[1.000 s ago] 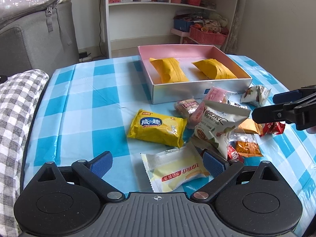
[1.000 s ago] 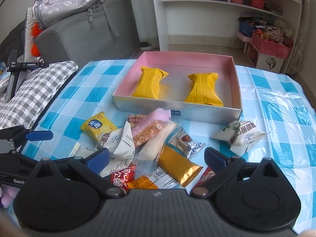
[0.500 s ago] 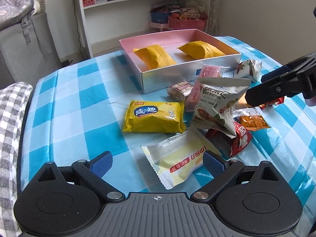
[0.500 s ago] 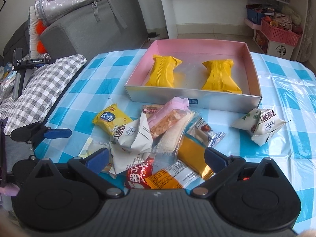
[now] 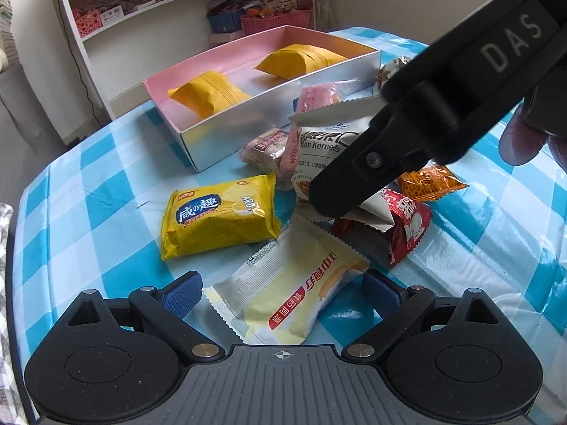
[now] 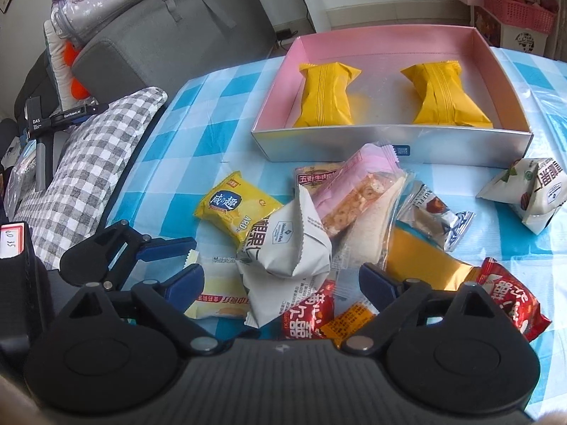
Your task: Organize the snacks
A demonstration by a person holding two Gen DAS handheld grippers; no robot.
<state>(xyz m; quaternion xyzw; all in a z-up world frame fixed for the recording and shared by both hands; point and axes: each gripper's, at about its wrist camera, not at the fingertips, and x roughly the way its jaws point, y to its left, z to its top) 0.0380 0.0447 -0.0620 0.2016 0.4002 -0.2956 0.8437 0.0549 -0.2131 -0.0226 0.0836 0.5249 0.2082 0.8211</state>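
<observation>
Snacks: loose pile on the checked table (image 6: 226, 106), just in front of the box (image 6: 389, 141); two orange packs (image 6: 327, 94) already inside the box, well apart.
White nut bag (image 6: 294, 244): top of the pile, leaning on the pink bar (image 6: 358, 184); between the right fingers.
Pale cake pack (image 5: 294, 294): flat on the table, near edge of the pile, between the left fingers; yellow cracker pack (image 5: 218, 221) just beside it.
Risk, right side: bag is puffy and slick, likely to squirt out of a shallow pinch; red pack (image 6: 306, 313) and orange sachet (image 6: 349, 320) lie under it and could be caught or dragged along.
Risk, left side: thin flat pack hard to get under, fingers may scrape the cloth and bunch it, or nudge the cracker pack.
Risk, both: the two grippers work very close, the right one crossing the left view over the pile; a bump could scatter the snacks.
Right gripper (image 6: 281, 279): fingers closing, spread wide around the nut bag, pads not clearly pressing yet.
Left gripper (image 5: 283, 292): fingers wide apart either side of the cake pack, gripping nothing.
</observation>
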